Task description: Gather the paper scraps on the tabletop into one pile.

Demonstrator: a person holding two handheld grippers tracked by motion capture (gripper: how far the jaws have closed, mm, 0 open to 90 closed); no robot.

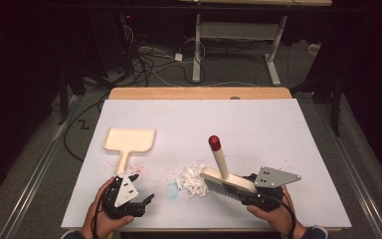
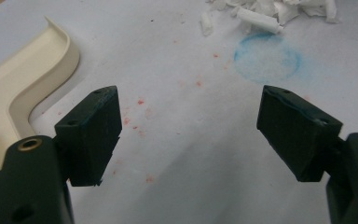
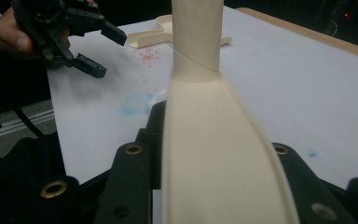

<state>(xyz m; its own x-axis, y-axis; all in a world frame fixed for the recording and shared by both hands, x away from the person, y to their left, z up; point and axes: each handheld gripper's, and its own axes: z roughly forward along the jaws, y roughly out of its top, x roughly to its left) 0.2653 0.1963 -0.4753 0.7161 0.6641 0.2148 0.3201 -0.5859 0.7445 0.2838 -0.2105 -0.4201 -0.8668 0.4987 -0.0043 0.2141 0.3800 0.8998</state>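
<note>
The dustpan (image 1: 129,140) lies at the left of the table (image 1: 258,124), mouth away from the person, its handle running back toward the left gripper (image 1: 138,195). That gripper sits just past the handle's near end, a little to its right, and its jaws stand wide apart with nothing between them. In the left gripper view the pan's (image 2: 23,88) corner and handle pass to the left of the left jaw, not between the two, so the left hand (image 1: 107,209) would have to shift toward the pan before it could close on the handle. The hand rests low at the near edge, with the gripper pointing roughly across the table to the right.

Between the two grippers lies the paper heap (image 1: 191,178), shredded white bits, near the front of the table. A faint blue stain (image 1: 171,190) sits just left of it, and red specks are scattered by the pan handle.

The brush (image 1: 226,181) is just right of the heap, its head lying roughly crosswise and touching or nearly touching the scraps, its red-tipped handle rising up and away. The right gripper (image 1: 248,191) is clamped on the brush head from the right; in the right gripper view the cream body (image 3: 219,154) fills the gap between the jaws. The right hand (image 1: 273,214) holds low at the near edge. The pan lies well left of the heap, so a sweep would run leftward, and the left hand is the nearer to the pan.
</note>
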